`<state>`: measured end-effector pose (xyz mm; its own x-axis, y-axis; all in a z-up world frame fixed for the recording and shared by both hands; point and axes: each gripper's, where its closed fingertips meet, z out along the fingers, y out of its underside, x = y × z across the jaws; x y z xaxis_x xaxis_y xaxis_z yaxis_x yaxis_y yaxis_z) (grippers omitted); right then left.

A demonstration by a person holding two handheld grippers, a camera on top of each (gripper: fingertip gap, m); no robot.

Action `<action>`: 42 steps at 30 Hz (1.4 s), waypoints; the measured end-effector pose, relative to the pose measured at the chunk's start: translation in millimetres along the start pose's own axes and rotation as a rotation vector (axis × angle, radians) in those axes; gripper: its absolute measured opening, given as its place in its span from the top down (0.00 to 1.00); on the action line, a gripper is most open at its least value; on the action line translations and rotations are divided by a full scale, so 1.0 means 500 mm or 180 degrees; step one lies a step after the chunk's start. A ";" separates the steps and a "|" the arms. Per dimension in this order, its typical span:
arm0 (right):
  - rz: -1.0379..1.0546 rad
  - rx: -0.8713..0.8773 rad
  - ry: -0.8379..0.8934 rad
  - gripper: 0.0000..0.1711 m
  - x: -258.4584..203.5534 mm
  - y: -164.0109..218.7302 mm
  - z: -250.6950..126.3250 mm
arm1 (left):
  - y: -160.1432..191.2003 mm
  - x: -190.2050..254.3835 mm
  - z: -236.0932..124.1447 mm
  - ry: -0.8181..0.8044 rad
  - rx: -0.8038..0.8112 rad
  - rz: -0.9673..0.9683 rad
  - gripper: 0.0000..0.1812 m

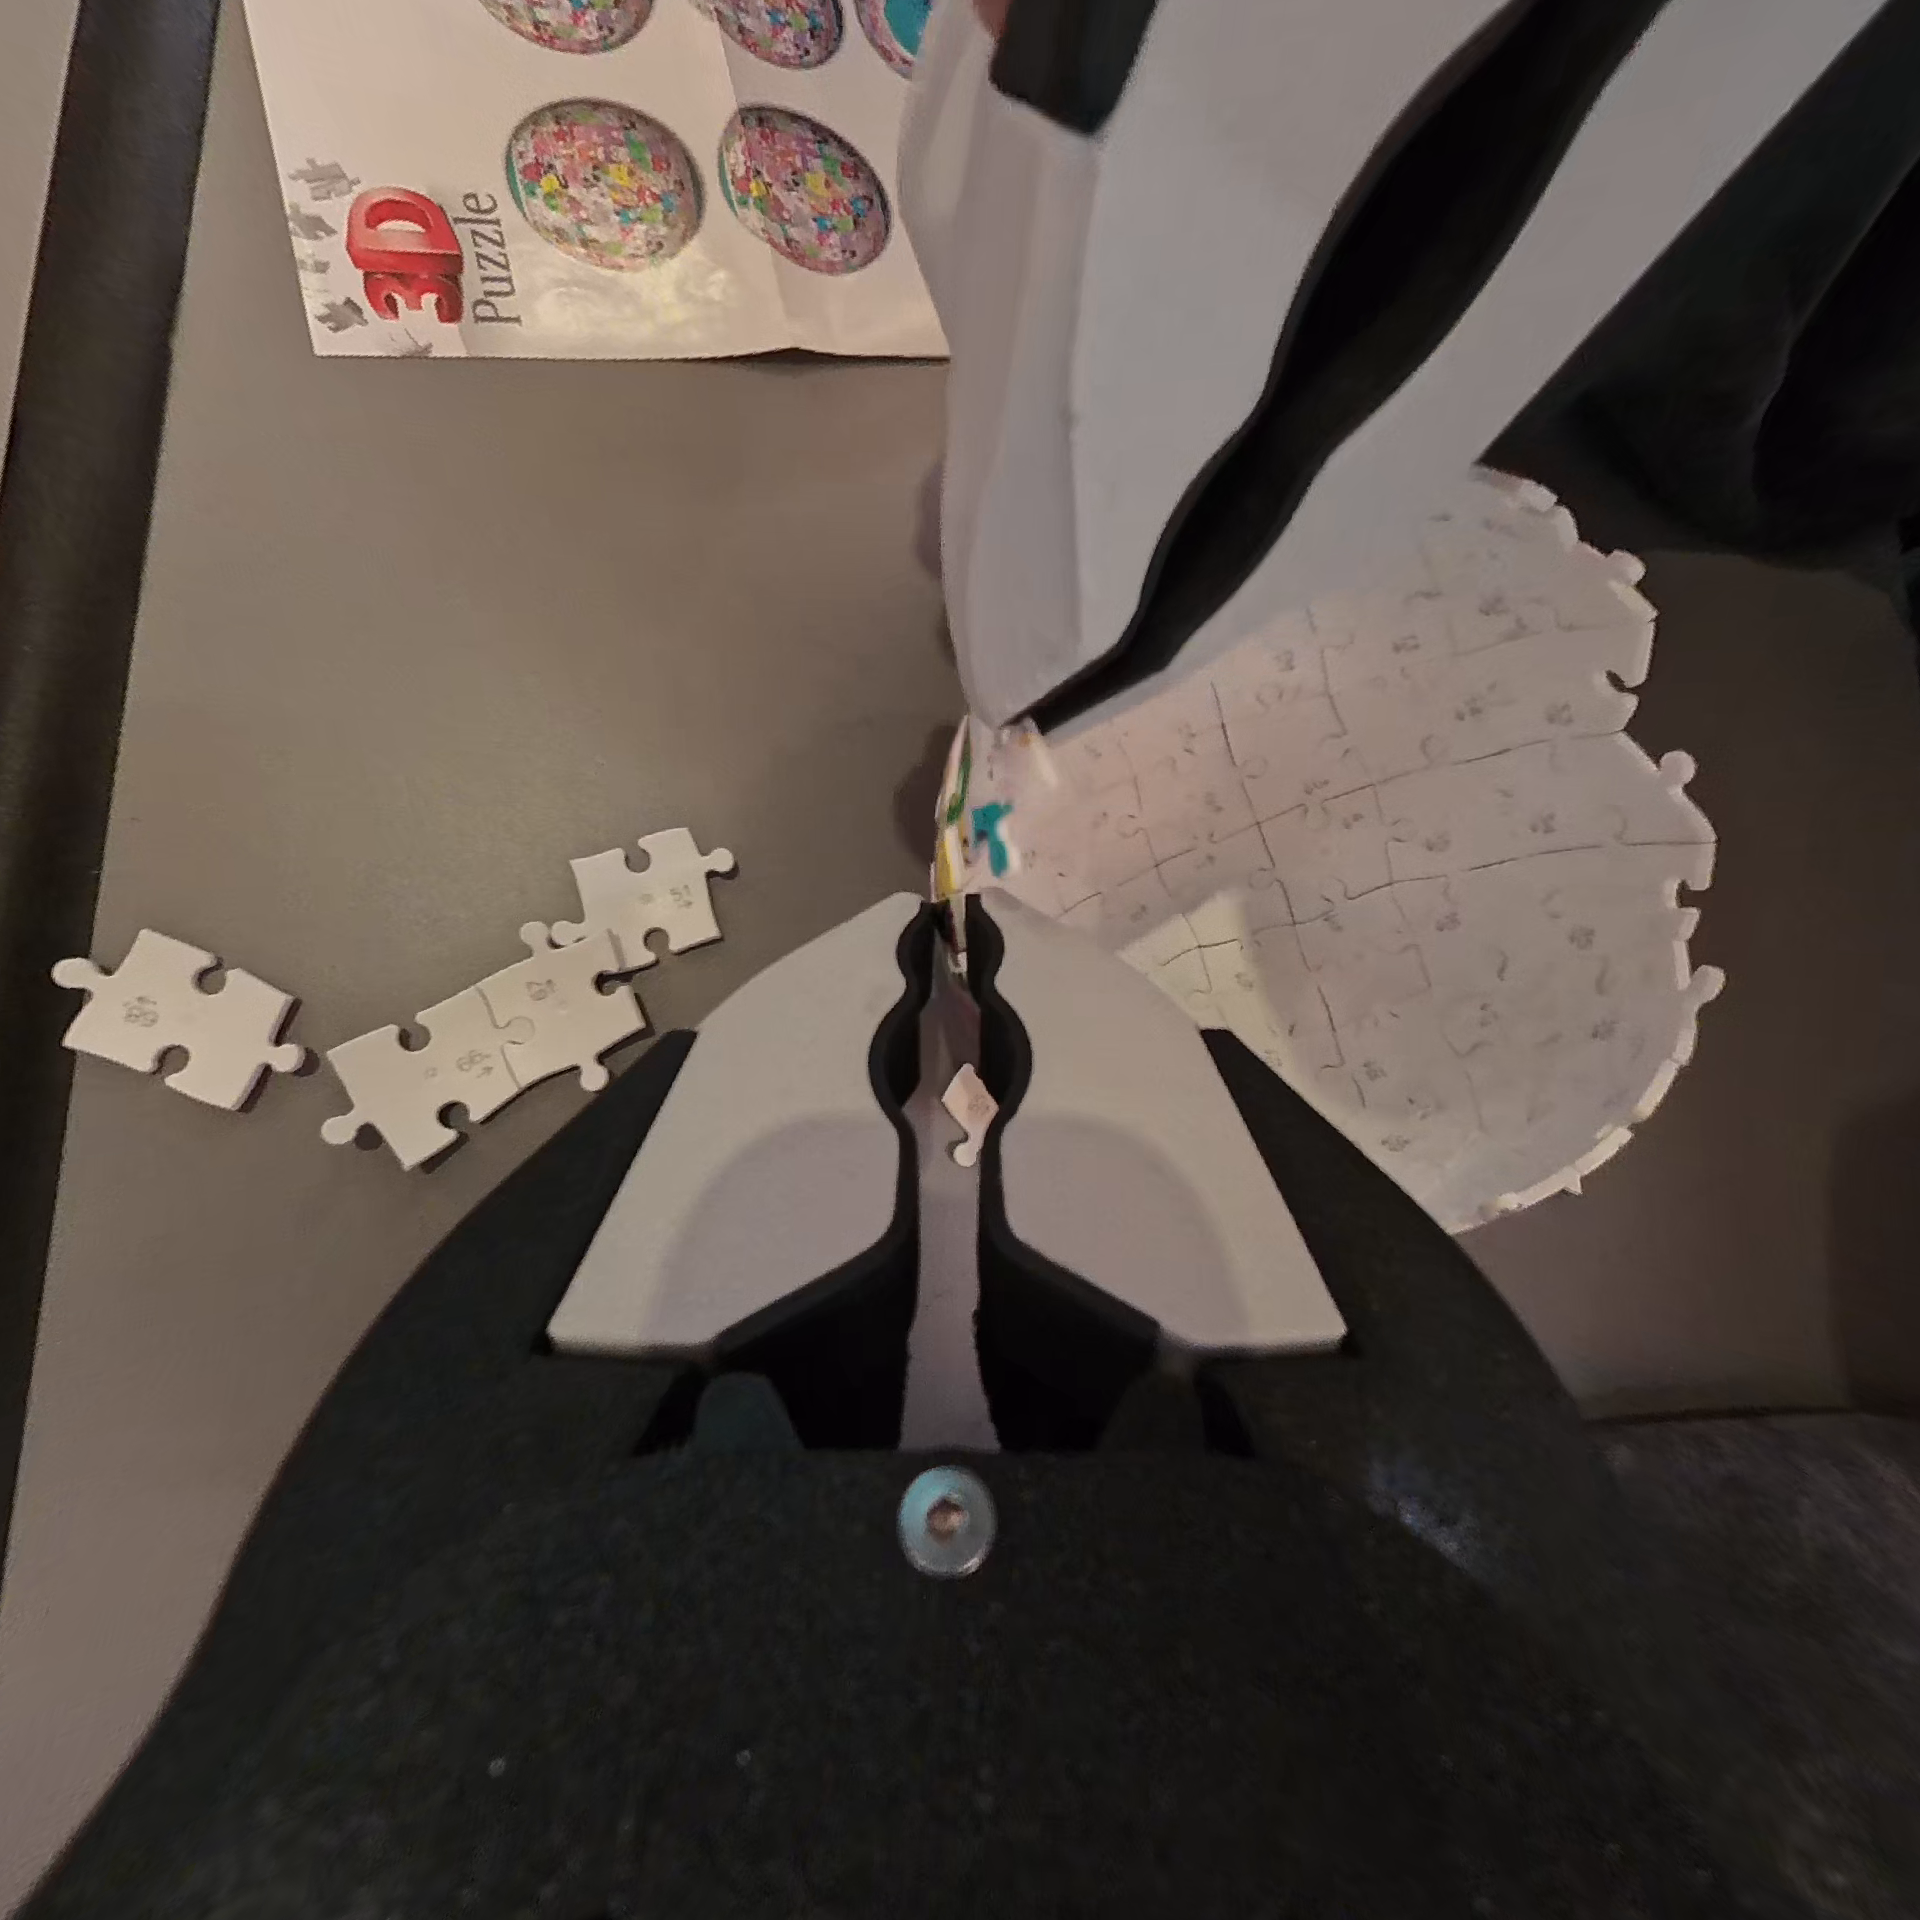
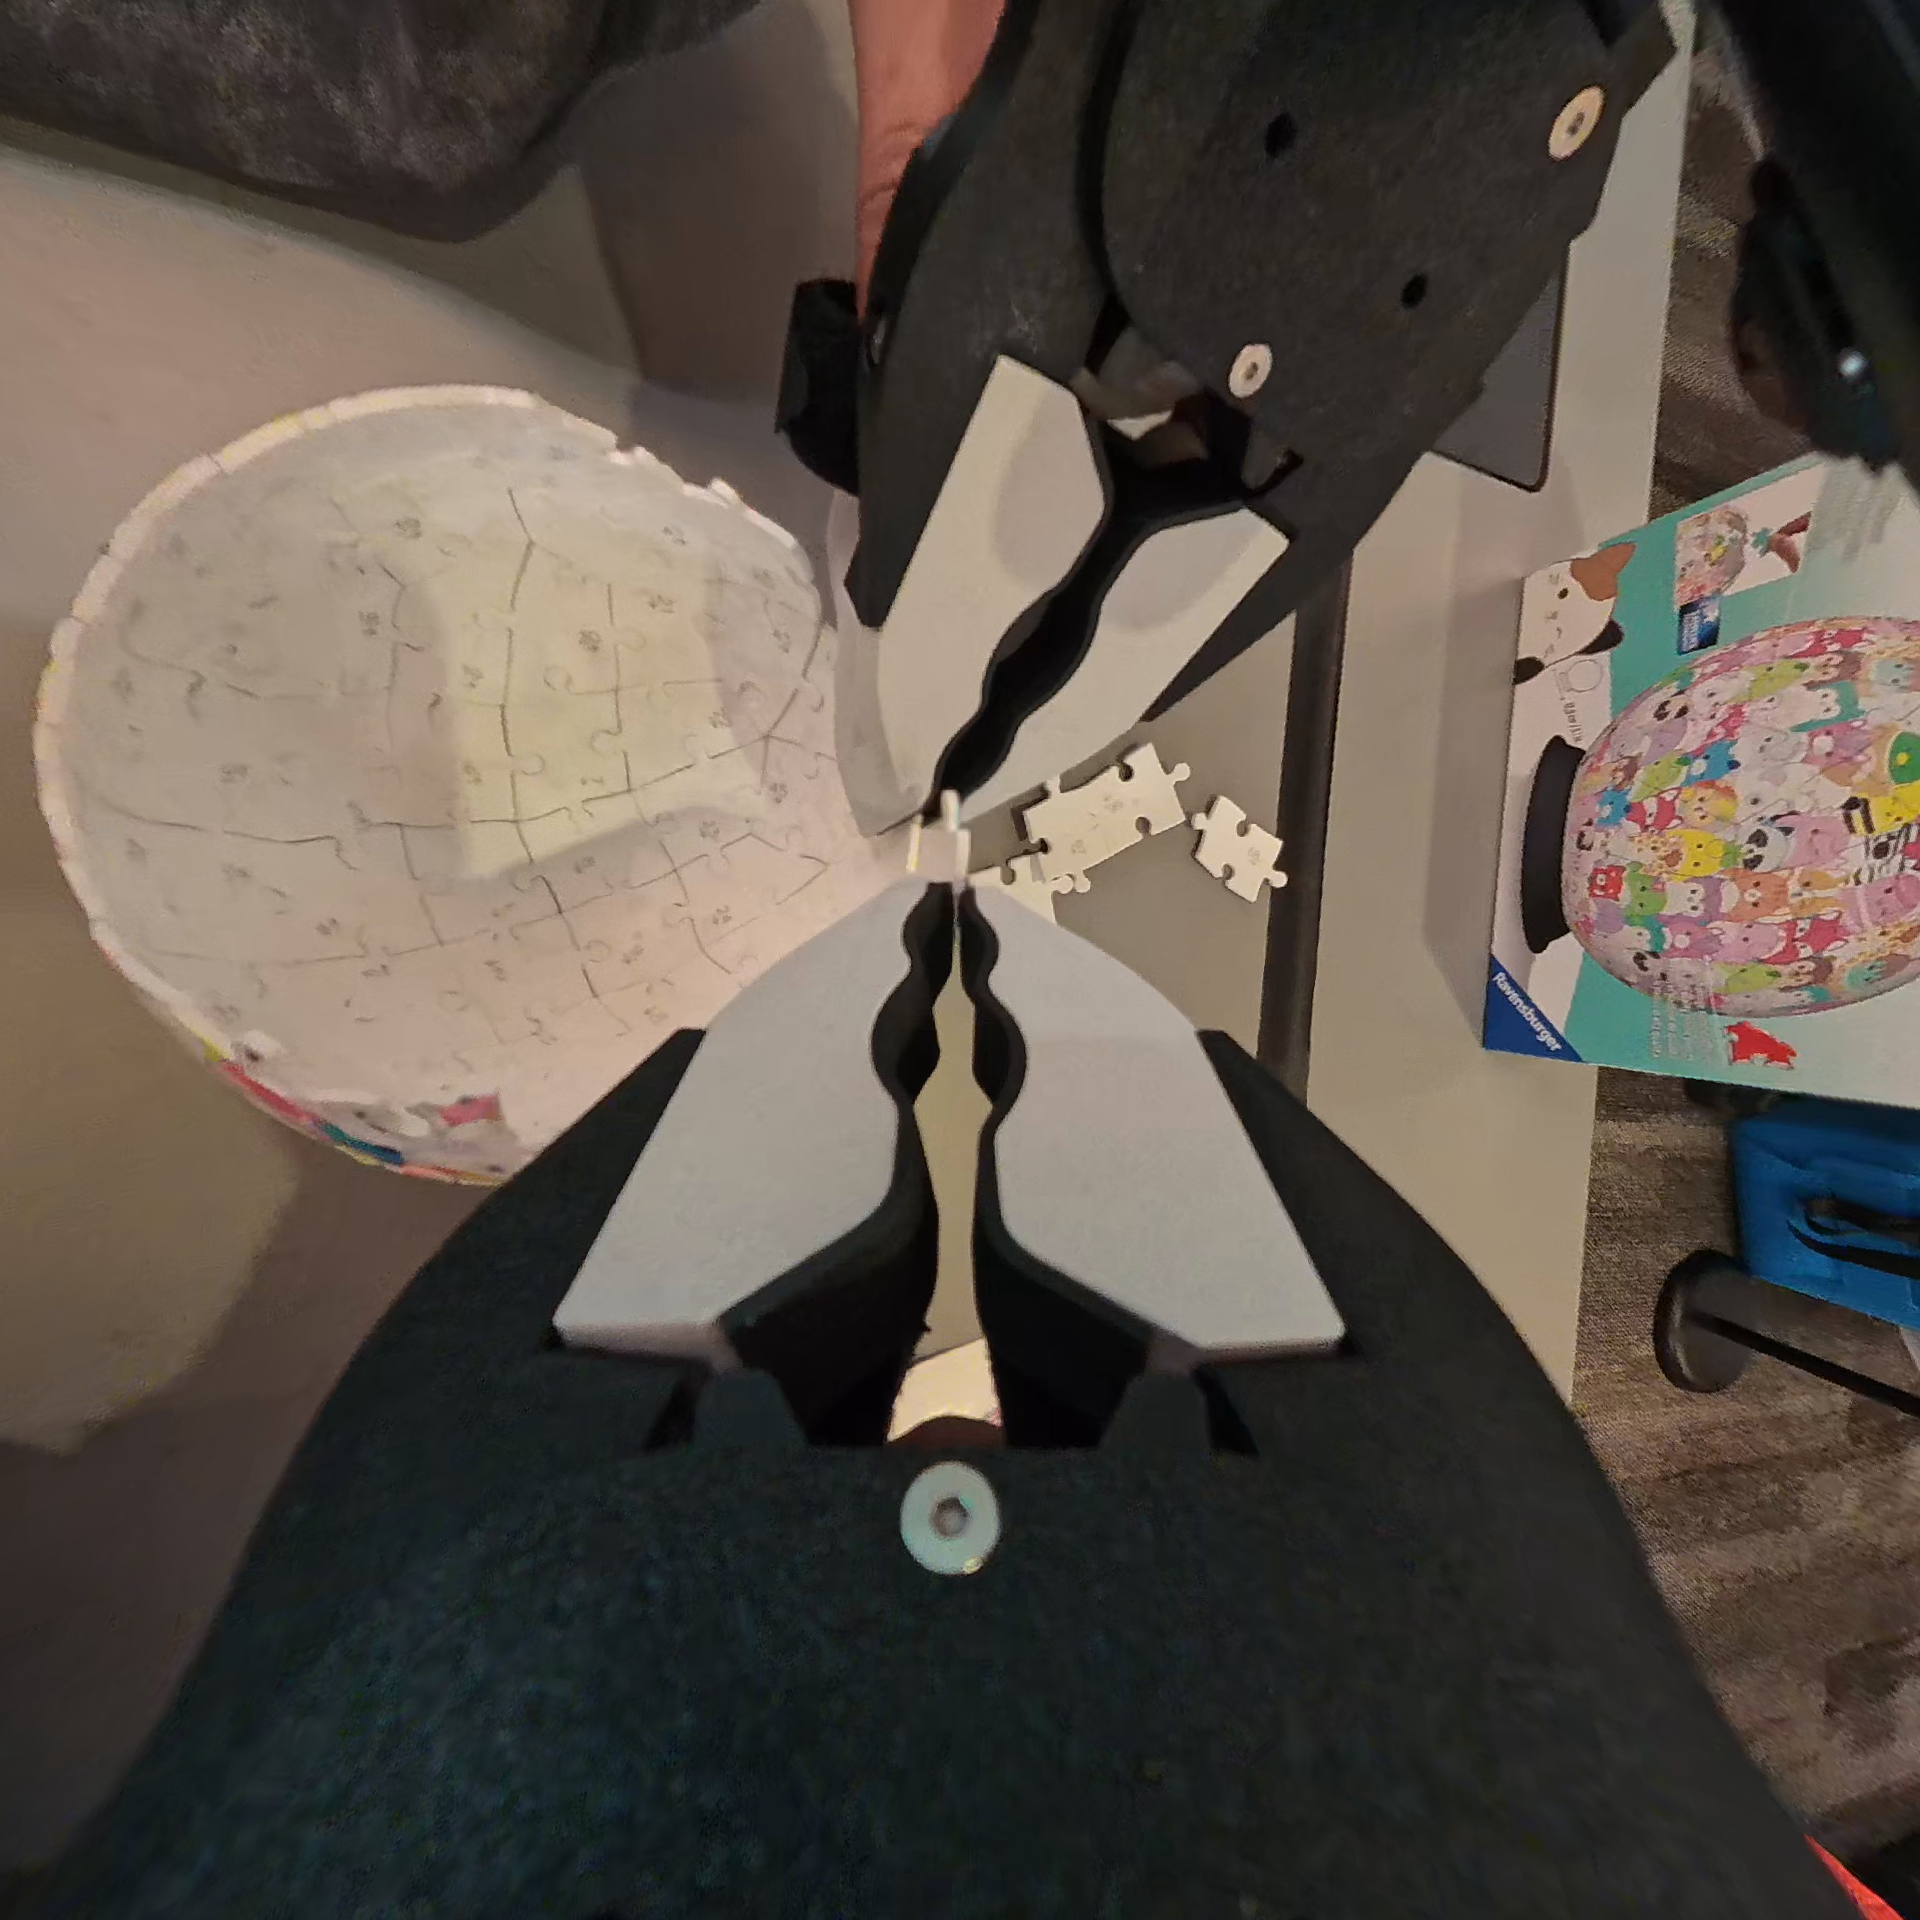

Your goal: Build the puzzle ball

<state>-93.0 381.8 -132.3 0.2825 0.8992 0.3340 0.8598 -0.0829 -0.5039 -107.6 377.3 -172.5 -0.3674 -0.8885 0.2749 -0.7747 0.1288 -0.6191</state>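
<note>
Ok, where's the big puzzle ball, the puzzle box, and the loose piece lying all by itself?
puzzle ball (image 2: pixel 416 727): right wrist view, on its white inner side.
puzzle box (image 2: pixel 1725 831): right wrist view, on the printed lid picture.
loose piece (image 1: pixel 179 1016): left wrist view, on the middle of its white back.

Loose pieces (image 1: pixel 488 1029) left of half-ball (image 1: pixel 1403 914); leaflet (image 1: pixel 603 177) behind.
</note>
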 end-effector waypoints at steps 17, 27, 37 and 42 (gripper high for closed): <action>-0.0084 0.0004 0.0010 1.00 -0.005 -0.001 0.008 | -0.003 0.006 -0.005 0.0032 0.0015 -0.0024 0.94; -0.0315 -0.0137 0.0191 1.00 -0.004 -0.005 0.008 | -0.015 0.005 -0.008 -0.0128 -0.0032 -0.0006 0.89; -0.0387 -0.0165 0.0296 0.99 -0.001 -0.004 0.010 | -0.021 0.000 -0.011 -0.0334 -0.0046 0.0217 0.97; -0.0311 -0.0104 0.0262 0.99 -0.002 -0.003 0.010 | -0.022 -0.002 -0.009 -0.0440 -0.0059 0.0336 0.99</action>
<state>-96.4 383.2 -135.8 0.2296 0.8656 0.4450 0.8979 -0.0119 -0.4401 -101.0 378.5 -162.8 -0.3739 -0.9216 0.1044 -0.7453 0.2315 -0.6252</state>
